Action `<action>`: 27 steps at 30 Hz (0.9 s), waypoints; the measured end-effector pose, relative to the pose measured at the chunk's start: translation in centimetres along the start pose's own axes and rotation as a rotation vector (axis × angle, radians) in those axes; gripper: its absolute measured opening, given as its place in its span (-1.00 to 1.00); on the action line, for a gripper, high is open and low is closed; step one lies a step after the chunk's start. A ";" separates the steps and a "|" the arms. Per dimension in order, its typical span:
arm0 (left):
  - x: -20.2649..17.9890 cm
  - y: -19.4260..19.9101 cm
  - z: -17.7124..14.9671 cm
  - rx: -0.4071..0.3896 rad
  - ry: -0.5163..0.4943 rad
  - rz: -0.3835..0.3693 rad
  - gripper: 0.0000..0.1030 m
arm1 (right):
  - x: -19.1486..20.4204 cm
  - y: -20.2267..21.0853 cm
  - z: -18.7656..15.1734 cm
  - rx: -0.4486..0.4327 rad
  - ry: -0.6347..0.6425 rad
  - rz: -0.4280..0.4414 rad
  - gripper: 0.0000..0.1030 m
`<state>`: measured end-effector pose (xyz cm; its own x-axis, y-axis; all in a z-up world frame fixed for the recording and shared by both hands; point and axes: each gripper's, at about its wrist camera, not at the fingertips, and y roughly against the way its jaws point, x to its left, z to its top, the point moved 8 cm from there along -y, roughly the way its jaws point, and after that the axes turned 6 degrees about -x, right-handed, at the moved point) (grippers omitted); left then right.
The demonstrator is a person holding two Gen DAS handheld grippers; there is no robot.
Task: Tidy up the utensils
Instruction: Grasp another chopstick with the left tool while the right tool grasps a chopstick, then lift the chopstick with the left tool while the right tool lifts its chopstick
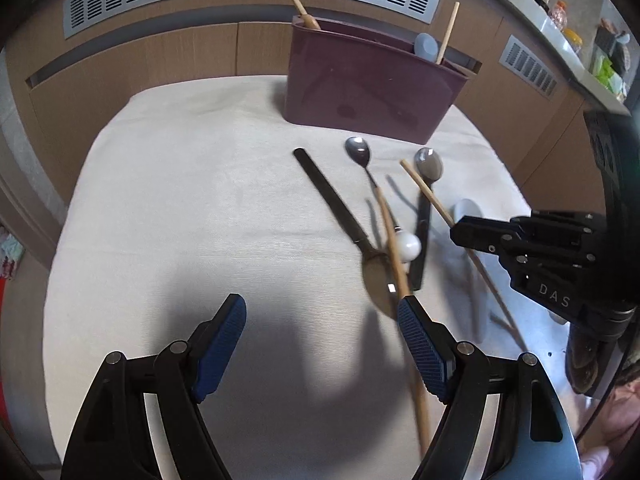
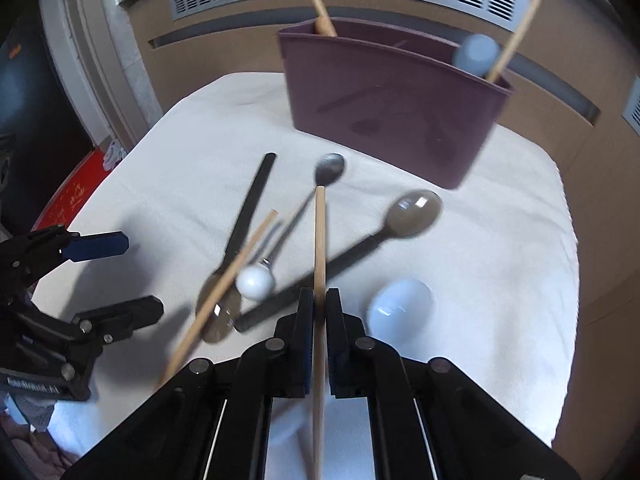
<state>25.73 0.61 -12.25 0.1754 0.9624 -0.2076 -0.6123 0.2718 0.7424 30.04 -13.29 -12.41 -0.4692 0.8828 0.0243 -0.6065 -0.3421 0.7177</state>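
Upright, the maroon caddy [image 2: 396, 108] holds two chopsticks [image 2: 514, 38] — and a spoon [image 2: 476, 54].

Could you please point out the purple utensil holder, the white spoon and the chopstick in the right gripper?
Purple utensil holder [image 2: 384, 120], right wrist view, front wall.
White spoon [image 2: 402, 308], right wrist view, bowl.
Chopstick [image 2: 319, 240], right wrist view, shaft.

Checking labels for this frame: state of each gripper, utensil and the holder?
right gripper: shut on a chopstick
left gripper: open, empty
second chopstick: lying across the spoons
black-handled spoon: flat on cloth
white spoon: on cloth
maroon holder: upright, partly filled
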 end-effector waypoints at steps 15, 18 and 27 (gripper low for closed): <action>-4.8 -2.4 0.2 0.086 -0.039 -0.090 -0.41 | -3.9 2.6 -3.1 -0.048 -0.118 -0.007 -0.88; -5.0 -3.0 0.7 0.093 -0.055 -0.065 -0.52 | -4.1 2.5 -3.6 -0.045 -0.131 0.000 -0.88; -5.3 -3.9 1.4 0.090 -0.126 -0.021 -0.87 | -4.3 2.6 -4.0 -0.046 -0.131 0.008 -0.88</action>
<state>28.27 -5.58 -13.11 0.2863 0.9469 -0.1465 -0.5369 0.2851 0.7940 27.97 -19.27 -13.44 -0.3882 0.9134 0.1225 -0.6336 -0.3610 0.6843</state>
